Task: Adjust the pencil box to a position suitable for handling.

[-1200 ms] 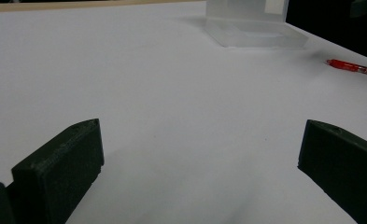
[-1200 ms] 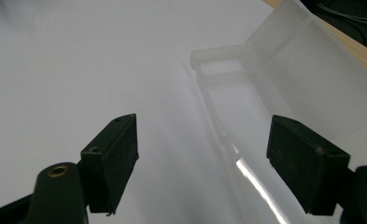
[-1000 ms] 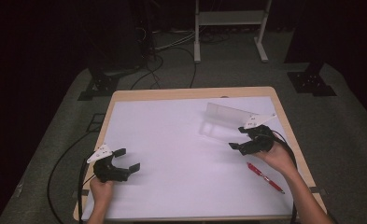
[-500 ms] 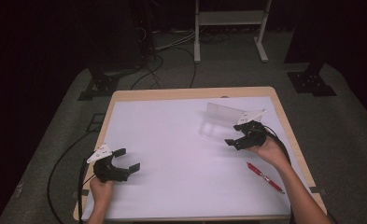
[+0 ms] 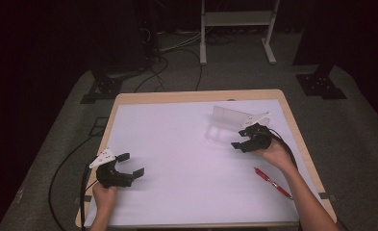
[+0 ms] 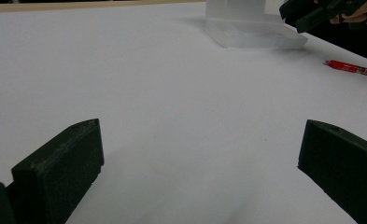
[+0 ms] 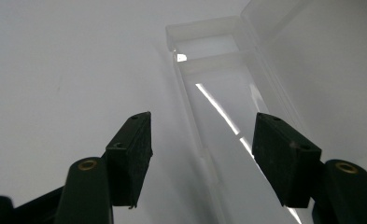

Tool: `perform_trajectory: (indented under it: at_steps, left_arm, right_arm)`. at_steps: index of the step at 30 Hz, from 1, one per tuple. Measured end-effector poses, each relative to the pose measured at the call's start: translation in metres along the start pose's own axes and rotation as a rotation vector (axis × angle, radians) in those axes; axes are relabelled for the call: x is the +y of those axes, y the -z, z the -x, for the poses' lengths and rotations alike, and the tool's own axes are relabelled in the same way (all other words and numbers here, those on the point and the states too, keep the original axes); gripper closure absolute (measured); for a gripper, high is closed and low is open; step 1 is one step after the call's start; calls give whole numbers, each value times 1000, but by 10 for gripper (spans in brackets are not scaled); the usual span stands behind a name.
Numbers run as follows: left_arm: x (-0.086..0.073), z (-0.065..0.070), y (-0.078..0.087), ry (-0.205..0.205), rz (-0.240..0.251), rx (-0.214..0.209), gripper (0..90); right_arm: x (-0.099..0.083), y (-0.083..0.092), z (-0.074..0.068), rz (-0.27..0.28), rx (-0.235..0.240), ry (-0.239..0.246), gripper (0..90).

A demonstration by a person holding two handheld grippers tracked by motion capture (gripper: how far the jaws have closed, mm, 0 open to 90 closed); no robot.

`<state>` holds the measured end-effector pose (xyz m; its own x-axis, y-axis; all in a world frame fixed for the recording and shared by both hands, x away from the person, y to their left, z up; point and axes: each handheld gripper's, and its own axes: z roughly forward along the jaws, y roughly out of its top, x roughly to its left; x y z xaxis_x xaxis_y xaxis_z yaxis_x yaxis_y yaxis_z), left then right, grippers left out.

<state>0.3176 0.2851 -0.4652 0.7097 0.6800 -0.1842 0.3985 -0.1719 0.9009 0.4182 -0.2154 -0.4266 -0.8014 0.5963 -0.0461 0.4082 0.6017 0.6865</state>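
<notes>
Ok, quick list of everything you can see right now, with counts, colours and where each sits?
Case: one, clear plastic, lid open and upright, far right part of the table.
Pen: one, red, near right edge, beside the right forearm.
Table: one, wooden rim, white top.
Stand: one, white, on the floor beyond the table.
Left gripper: black, open, near left, nothing between its jaws.
Right gripper: black, at the case, jaws just closing, not yet gripping.
</notes>
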Motion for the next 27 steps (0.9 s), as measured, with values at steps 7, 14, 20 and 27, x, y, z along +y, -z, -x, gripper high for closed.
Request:
perform_trajectory:
  at_steps: [7, 14, 20, 27]
  left_arm:
    - [0, 0, 0, 1, 0, 0, 0]
    - [0, 0, 0, 1, 1, -1, 0]
    - [0, 0, 0, 0, 1, 0, 0]
    - [0, 0, 0, 1, 1, 0, 0]
  right_arm:
    - [-1, -5, 1, -13, 7, 2, 417]
    - [-2, -10, 1, -24, 13, 8, 453]
    - [-2, -14, 1, -37, 16, 14, 495]
    - [-5, -19, 4, -50, 26, 9, 548]
